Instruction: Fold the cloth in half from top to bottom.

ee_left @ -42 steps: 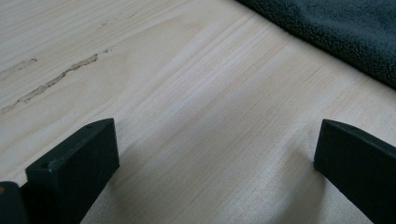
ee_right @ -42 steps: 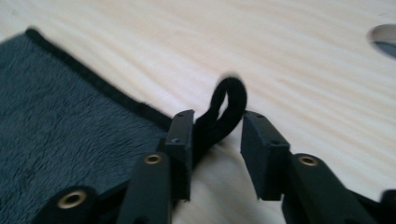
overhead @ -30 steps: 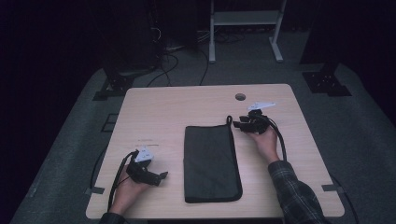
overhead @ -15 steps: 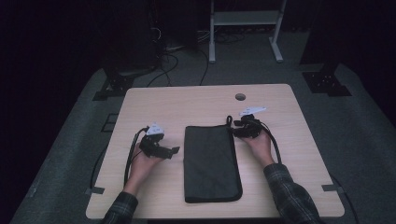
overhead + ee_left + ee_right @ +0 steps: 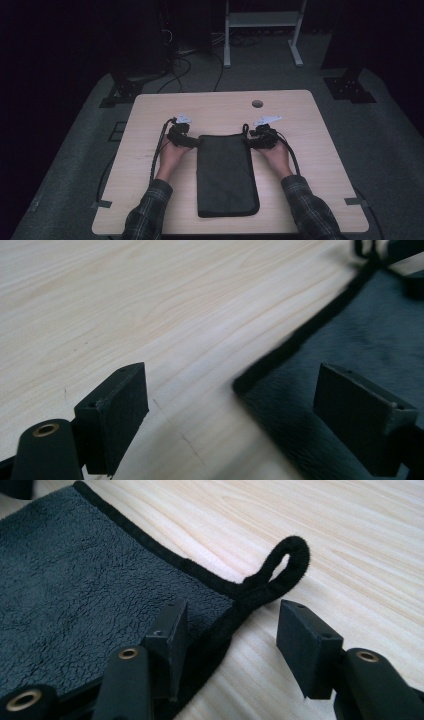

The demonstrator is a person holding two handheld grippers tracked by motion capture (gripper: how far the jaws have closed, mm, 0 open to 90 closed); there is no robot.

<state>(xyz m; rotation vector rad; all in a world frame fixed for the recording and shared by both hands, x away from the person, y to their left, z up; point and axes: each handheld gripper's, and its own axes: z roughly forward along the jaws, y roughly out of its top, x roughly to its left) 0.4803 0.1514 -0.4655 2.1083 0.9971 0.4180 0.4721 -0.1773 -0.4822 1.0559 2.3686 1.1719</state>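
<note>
Left claw (image 5: 230,415) astride towel (image 5: 225,172) corner, closing, bare table (image 5: 310,150) alongside

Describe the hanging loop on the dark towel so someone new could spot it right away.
On the light wooden table a folded dark grey towel lies lengthwise between the person's two hands. Go to its far right corner, just ahead of the right gripper. There the black edge binding curls into a small closed hanging loop lying flat on the bare wood; the corner in front of the left gripper has none.

Towel (image 5: 227,172) flat on table (image 5: 320,150) centre; left tool (image 5: 196,142), right tool (image 5: 248,139) flank its far corners.
</note>
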